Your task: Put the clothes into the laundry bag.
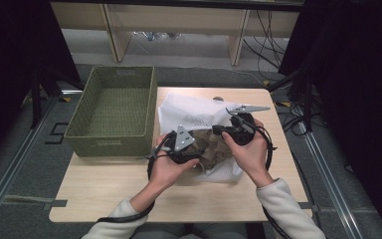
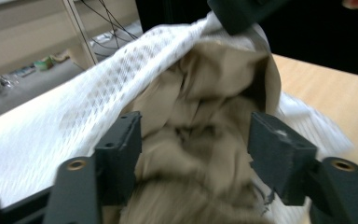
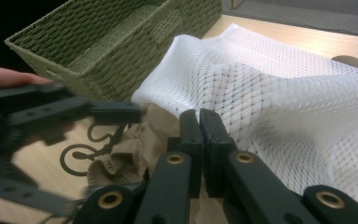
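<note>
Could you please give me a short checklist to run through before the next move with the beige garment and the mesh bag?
1. Right tongs shut on the white mesh bag edge: ok.
2. Bag mouth held open: ok.
3. Left tongs open, pads off the beige garment: ok.
4. Garment fully inside bag: not ok, part lies outside the mouth.
5. Green basket clear of both hands: ok.

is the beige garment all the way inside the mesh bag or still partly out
Partly out. The beige garment is bunched at the white mesh bag's open mouth, its lower folds spilling out toward the left gripper.
</note>
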The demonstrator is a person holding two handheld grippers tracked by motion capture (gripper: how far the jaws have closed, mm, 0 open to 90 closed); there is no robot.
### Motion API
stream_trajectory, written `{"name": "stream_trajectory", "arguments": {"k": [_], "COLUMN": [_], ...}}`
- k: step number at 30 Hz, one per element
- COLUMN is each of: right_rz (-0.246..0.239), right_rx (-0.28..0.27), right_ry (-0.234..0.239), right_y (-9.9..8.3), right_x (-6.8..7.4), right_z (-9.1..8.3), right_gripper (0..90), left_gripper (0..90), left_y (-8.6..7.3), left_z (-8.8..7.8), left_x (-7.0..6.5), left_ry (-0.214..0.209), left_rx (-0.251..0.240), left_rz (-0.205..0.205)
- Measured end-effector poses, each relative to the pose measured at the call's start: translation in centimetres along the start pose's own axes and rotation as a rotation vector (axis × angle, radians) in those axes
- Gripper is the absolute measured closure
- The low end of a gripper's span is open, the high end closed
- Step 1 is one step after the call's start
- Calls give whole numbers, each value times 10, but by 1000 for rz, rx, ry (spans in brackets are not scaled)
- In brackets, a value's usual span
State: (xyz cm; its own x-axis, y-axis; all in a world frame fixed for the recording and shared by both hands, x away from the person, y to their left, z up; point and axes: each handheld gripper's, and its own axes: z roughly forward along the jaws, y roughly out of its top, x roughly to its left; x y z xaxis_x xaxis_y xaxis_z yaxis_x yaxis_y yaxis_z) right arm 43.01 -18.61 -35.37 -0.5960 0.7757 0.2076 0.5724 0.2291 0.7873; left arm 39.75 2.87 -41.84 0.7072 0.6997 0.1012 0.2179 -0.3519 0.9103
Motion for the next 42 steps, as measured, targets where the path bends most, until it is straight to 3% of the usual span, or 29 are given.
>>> {"name": "stream_trajectory", "arguments": {"k": [4, 10, 11, 15, 17, 18, 20, 21, 23, 27, 29, 31, 32, 34, 35, 37, 42], "right_rz": [-5, 1, 0, -5, -6, 1, -3, -12, 3, -20, -13, -19, -14, 3, -16, -8, -6], "right_rx": [7, 10, 10, 15, 14, 17, 16, 13, 24, 26, 33, 34, 42, 43, 43, 45, 49], "right_ry": [-13, -3, -1, -8, -4, -3, -5, -16, -2, -14, 10, 5, 3, 2, -9, -4, -1], "right_y": [-1, -1, -1, -1, -1, -1, -1, -1, -2, -3, -4, -4, -4, -5, -4, -5, -6], "right_x": [2, 2, 2, 1, 1, 2, 2, 1, 3, 4, 4, 4, 4, 6, 4, 6, 8], "right_z": [2, 2, 3, 3, 2, 2, 3, 4, 5, 7, 9, 10, 10, 11, 11, 10, 13], "right_gripper": [899, 899, 899, 899, 899, 899, 899, 899, 899, 899, 899, 899, 899, 899, 899, 899, 899], "left_gripper": [294, 269, 237, 227, 203, 200, 194, 194, 205, 340, 388, 457, 457, 564, 600, 626, 793], "left_y": [-11, -25, -30, -37, -40, -41, -42, -45, -48, -56, -63, -64, -63, -64, -64, -63, -63], "left_z": [-11, -5, 0, 5, 5, 4, 5, 11, 18, 31, 41, 43, 43, 45, 46, 46, 47], "left_x": [9, 23, 26, 29, 32, 34, 34, 33, 31, 30, 28, 27, 29, 28, 26, 25, 21], "left_ry": [0, 31, 17, 35, 41, 43, 38, 24, 6, -25, -6, -2, 5, 25, 40, 41, 64], "left_rx": [32, 80, 141, 185, 198, 217, 221, 201, 235, 273, 298, 295, 299, 308, 312, 315, 300], "left_rz": [3, -9, 7, 46, 41, 62, 56, 27, 27, 42, 59, 51, 84, 90, 90, 99, 55]}}
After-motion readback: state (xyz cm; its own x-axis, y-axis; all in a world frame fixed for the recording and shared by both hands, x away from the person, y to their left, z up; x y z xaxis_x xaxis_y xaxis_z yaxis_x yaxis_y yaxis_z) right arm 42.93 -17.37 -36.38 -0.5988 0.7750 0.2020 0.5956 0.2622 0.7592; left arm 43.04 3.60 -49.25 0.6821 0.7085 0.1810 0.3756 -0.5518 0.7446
